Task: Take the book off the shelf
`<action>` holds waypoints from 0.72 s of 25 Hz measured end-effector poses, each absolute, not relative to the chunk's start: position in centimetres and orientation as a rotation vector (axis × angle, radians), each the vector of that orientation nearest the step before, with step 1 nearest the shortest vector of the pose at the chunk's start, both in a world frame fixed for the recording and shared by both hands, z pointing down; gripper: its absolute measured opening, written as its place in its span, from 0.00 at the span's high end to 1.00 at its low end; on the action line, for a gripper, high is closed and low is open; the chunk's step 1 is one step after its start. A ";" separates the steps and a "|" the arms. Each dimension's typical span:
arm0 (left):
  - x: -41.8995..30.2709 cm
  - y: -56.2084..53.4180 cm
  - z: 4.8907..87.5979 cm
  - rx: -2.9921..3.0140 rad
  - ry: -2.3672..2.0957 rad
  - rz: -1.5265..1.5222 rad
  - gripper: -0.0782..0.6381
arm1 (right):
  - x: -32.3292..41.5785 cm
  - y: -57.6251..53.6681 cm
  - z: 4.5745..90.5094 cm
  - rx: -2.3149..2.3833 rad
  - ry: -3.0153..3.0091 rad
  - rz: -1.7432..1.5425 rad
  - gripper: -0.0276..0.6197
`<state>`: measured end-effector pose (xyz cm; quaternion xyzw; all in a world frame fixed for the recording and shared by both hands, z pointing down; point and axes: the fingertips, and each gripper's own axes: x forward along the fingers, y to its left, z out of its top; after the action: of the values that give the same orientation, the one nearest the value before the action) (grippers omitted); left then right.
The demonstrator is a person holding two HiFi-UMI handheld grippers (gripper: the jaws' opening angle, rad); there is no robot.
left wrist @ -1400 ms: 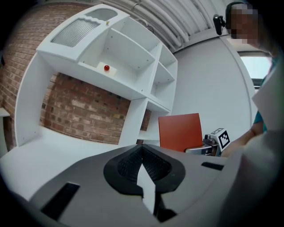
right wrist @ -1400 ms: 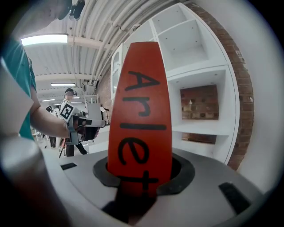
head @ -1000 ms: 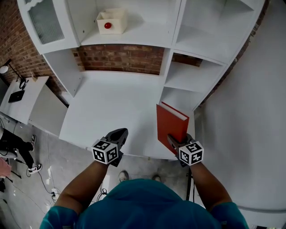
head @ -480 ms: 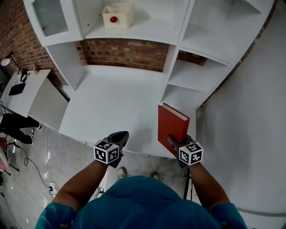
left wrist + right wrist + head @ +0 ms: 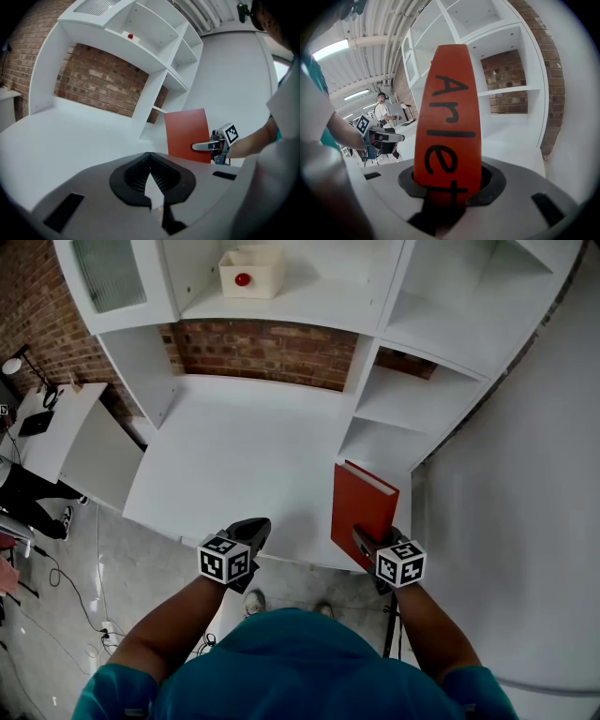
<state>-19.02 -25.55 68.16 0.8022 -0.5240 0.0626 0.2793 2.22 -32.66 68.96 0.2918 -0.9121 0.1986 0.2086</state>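
A red book [image 5: 361, 507] with black letters on its spine [image 5: 447, 122] stands upright over the white desk [image 5: 244, 456], near its front right corner and clear of the shelf cubbies [image 5: 394, 399]. My right gripper [image 5: 364, 538] is shut on the book's lower near edge, and the spine fills the gap between its jaws in the right gripper view. The left gripper view shows the book's red cover [image 5: 187, 133] with the right gripper [image 5: 199, 146] clamped on it. My left gripper [image 5: 255, 526] hovers at the desk's front edge, shut and empty.
A white box with a red knob [image 5: 251, 273] sits on the upper shelf. Brick wall [image 5: 267, 352] backs the desk. A low white side table [image 5: 56, 437] stands at the left, with a person [image 5: 23, 502] on the floor beyond it. A white wall [image 5: 525, 474] runs along the right.
Both grippers have sunk a little, and the red book has come down slightly with the right one. The grip on the book is unchanged.
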 end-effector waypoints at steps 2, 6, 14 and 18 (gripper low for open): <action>-19.3 -25.7 68.0 2.150 -1.413 0.165 0.88 | 2.3 -32.8 69.0 0.816 -2.536 0.557 0.70; -19.2 -26.0 67.7 2.155 -1.415 0.152 0.88 | 2.5 -32.8 69.1 0.833 -2.533 0.601 0.70; -18.8 -26.2 67.6 2.161 -1.407 0.145 0.88 | 2.8 -33.0 69.0 0.840 -2.531 0.604 0.70; -18.9 -26.3 67.5 2.160 -1.411 0.140 0.88 | 2.7 -32.9 68.9 0.835 -2.530 0.599 0.70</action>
<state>-18.88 -26.27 67.46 0.8037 -0.5249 0.0520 0.2753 2.74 -32.92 68.91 0.2993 -0.9070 0.2148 0.2042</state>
